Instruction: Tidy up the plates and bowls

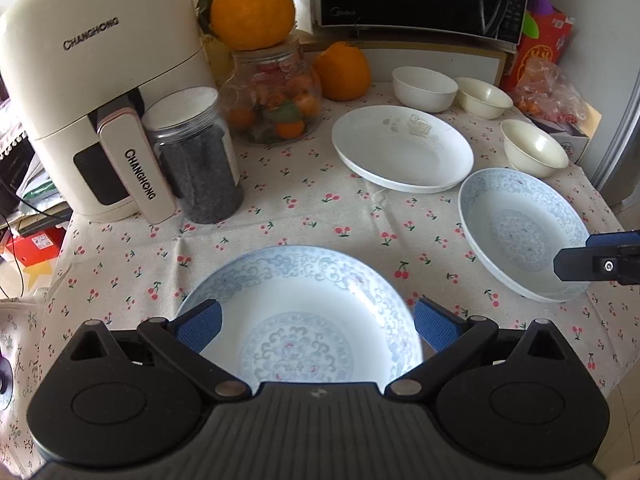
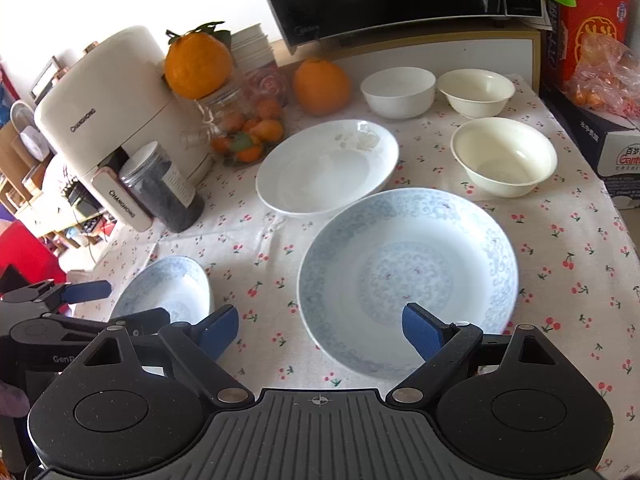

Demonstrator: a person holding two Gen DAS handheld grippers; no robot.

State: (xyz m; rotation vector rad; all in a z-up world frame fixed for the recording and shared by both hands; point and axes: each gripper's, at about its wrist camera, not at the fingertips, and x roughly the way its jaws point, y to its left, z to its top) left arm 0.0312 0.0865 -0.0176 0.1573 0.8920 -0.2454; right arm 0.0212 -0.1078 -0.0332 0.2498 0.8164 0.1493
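progress: basically nothing stacked yet, every dish sits on its own on the tabletop (image 1: pixel 320 208)
left gripper (image 1: pixel 316 326): wide open, empty, hovering over the near blue plate (image 1: pixel 304 320)
right gripper (image 2: pixel 320 330): also wide open, nothing held, right pad over the near rim of the right blue plate (image 2: pixel 408 276)
white plate (image 2: pixel 328 168): far middle, alone
bowls: white bowl (image 2: pixel 398 90) and two cream bowls (image 2: pixel 504 156) far right, all apart
left to do: looks like stacking the plates and nesting the bowls, so pretty much everything
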